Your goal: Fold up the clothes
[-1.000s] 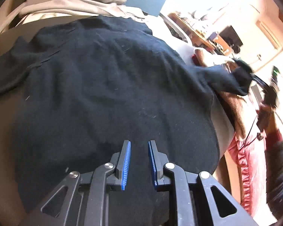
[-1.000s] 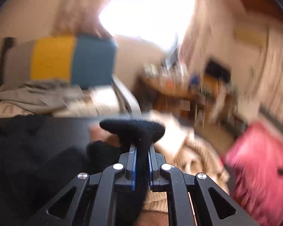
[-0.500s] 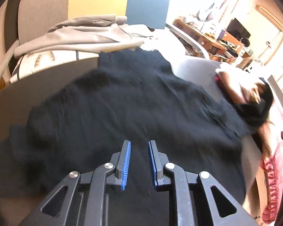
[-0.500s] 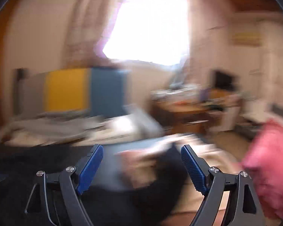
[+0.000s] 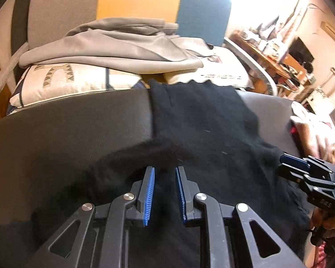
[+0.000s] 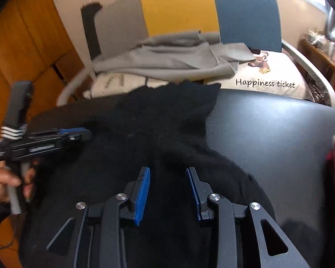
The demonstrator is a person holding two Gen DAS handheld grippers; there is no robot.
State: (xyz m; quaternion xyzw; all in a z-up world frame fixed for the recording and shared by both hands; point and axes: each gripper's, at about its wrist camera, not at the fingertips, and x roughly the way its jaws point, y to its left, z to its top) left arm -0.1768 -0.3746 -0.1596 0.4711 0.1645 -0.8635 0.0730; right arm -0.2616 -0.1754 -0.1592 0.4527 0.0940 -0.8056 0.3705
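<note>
Right hand-held gripper [image 6: 168,174] closing, black garment [image 6: 158,129] rumpled

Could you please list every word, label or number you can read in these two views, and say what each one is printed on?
"Happiness ticket": black script on the white cushion, read in the right wrist view.
One dark line of print on the same cushion in the left wrist view: too blurred to read.
Small marking on the right claw body in the left wrist view: too blurred to read.
No other text is legible.
</note>
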